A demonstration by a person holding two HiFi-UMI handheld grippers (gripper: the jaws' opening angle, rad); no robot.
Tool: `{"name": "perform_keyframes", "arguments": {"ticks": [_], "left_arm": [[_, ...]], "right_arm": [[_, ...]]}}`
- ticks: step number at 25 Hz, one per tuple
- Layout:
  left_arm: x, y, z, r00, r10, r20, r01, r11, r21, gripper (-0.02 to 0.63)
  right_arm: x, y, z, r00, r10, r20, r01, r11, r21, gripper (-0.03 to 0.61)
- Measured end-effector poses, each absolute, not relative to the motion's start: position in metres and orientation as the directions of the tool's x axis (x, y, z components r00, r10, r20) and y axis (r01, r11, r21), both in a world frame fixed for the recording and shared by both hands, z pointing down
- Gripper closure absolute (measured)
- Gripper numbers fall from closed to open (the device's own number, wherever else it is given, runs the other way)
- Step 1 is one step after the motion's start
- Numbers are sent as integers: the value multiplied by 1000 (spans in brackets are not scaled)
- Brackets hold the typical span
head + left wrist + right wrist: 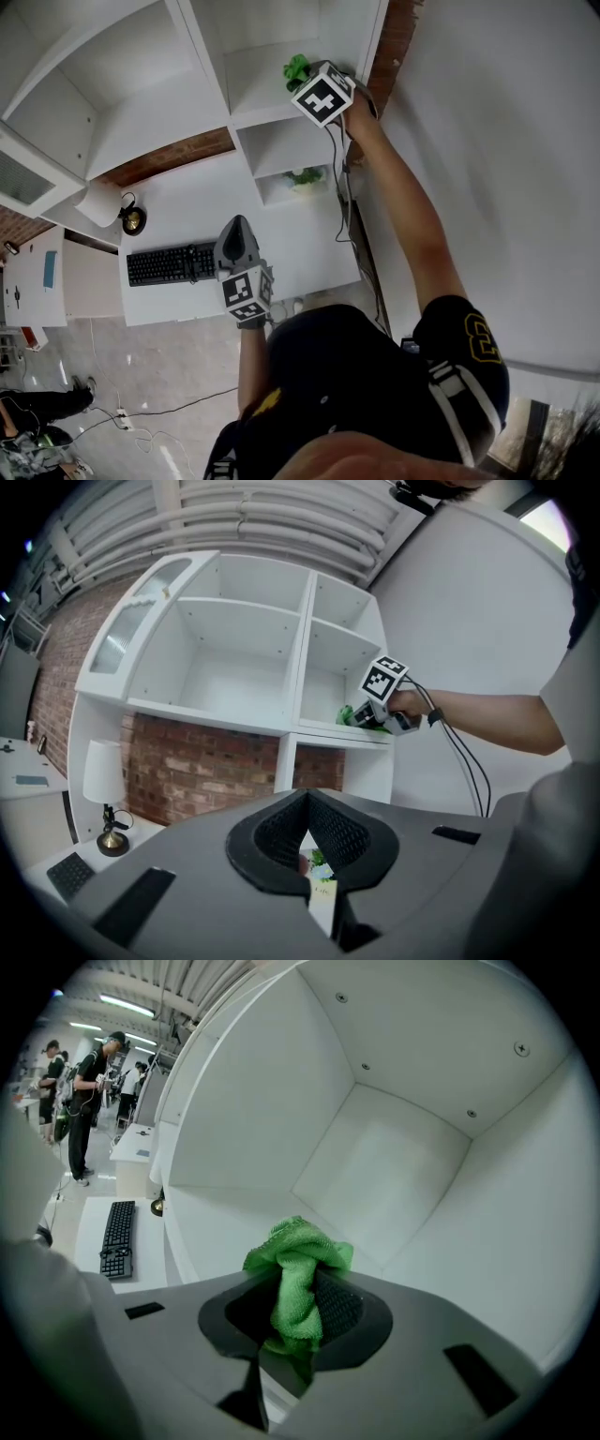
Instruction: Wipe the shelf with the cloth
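right gripper view: right gripper fingers clenched on the green cloth, which bunches up between them.
cloth place: inside a white shelf compartment, just above its board; contact with the board cannot be told.
left gripper view: left gripper fingers closed together, nothing held, aimed at the shelf unit from well apart.
head view: left gripper low over the white bench, near a black keyboard.
writing: black-and-white square markers on both cubes; print beside the small plant too small to read.
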State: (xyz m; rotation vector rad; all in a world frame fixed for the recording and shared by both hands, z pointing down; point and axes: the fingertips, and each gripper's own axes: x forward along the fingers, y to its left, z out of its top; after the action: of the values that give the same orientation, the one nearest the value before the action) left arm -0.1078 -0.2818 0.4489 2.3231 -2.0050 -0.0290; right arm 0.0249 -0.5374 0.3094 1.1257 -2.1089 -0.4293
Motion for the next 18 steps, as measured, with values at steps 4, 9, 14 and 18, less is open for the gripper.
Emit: {"name": "perform_keyframes", "arguments": {"ticks": [4, 9, 14, 18], "left_arm": [[-110, -275, 454, 146, -988, 55, -988, -144, 48, 603], [-118, -276, 452, 127, -990, 58, -991, -125, 49, 603], [-117, -276, 453, 118, -991, 62, -992, -116, 46, 604], [-113, -275, 456, 127, -989, 78, -991, -124, 49, 603]], "right_arm": [[9, -510, 293, -421, -872, 251, -654, 483, 583, 505], [-73, -455, 299, -616, -767, 178, -665, 628, 404, 505], [-102, -450, 317, -666, -728, 165, -687, 684, 244, 505], [-97, -452, 323, -665, -738, 114, -709, 673, 210, 506]]}}
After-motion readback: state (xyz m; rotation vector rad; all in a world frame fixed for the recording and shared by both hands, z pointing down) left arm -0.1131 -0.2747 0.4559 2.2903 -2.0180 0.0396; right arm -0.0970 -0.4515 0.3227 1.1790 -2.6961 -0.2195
